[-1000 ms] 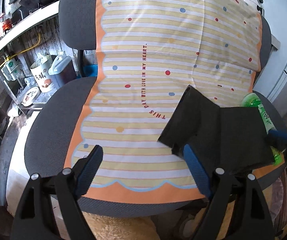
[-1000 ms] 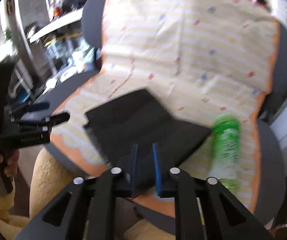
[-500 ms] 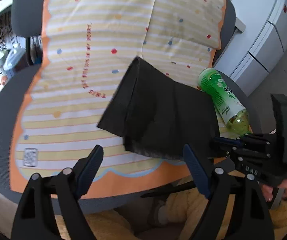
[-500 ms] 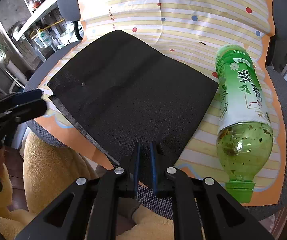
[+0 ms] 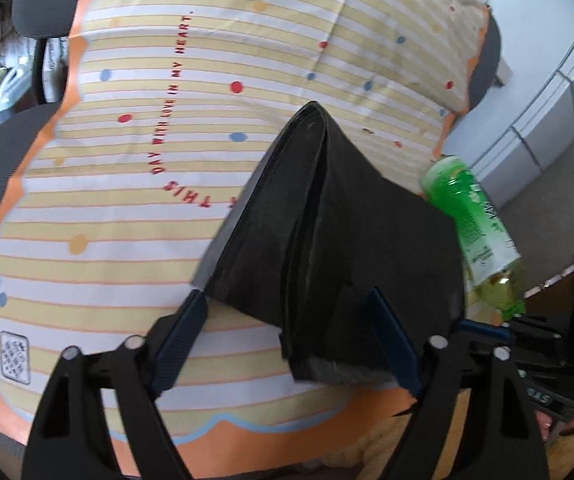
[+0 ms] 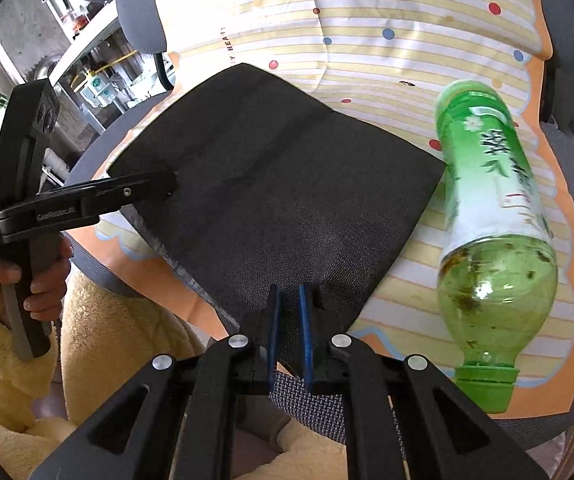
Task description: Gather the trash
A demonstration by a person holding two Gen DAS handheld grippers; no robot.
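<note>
Opening the black bag looks like the step in hand, so trash can go in; bag lies on the striped cloth over the chair seat, at the seat's front edge, mouth toward the person.

Left tool: jaws wide but closing, straddling the bag's near-left corner. Left pad sits at the bag's corner edge, right pad lies over the bag's top layer. Folded layers rise between them in the left wrist view. Pads not pressing yet, so no grip there as far as I can tell. The right wrist view shows that tool's tip reaching onto the bag's left edge, with a hand in a yellow fleece sleeve holding its handle.

Right tool: nearly closed, pinching the bag's front edge at the middle of the seat's front.

Green bottle: lying on the cloth just beside the bag's right edge, cap toward the front right corner of the seat. Not held.

Next move, my guess: left tool must close on only one layer, then pull apart from the right tool to open the mouth; bottle goes in after. Risk: grabbing both layers together.
</note>
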